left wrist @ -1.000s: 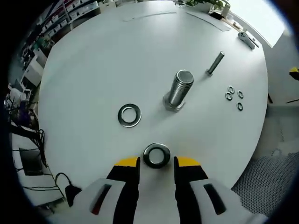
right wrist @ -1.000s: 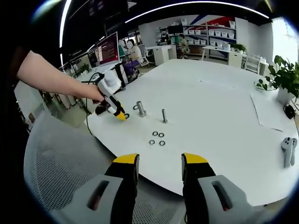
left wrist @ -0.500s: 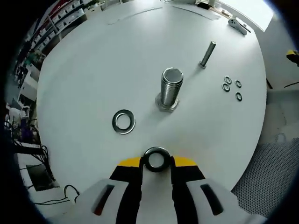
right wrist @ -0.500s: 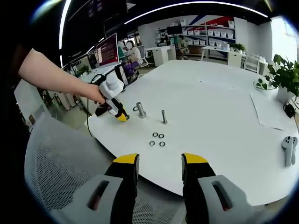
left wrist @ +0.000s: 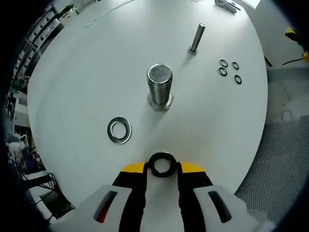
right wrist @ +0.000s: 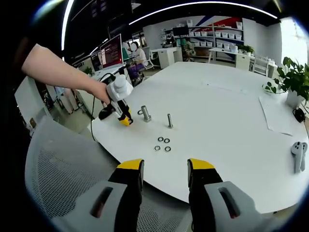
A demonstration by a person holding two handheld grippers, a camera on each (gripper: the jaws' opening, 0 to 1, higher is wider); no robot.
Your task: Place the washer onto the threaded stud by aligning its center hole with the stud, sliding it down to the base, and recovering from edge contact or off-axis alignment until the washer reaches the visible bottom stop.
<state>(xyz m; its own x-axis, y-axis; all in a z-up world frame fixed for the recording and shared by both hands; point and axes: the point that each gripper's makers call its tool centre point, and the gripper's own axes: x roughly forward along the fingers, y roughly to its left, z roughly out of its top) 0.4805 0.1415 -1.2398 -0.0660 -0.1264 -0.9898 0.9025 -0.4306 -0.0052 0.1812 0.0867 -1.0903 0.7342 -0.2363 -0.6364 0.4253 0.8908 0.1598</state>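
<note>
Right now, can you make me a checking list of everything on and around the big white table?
Surface: round white table, mostly bare.
Job's things: dark metal ring washer held between the left gripper jaws; thick threaded steel stud upright on its nut base; a second flat silver washer lying apart from it.
Clutter: thin upright bolt; four small washers in a cluster; white handheld device near the far edge; sheet of paper.
Grippers: left shut on the washer; right gripper open, off the table.
Cables: black cable below the left gripper.
Surroundings: grey mesh chair, potted plant, shelves, monitors.
</note>
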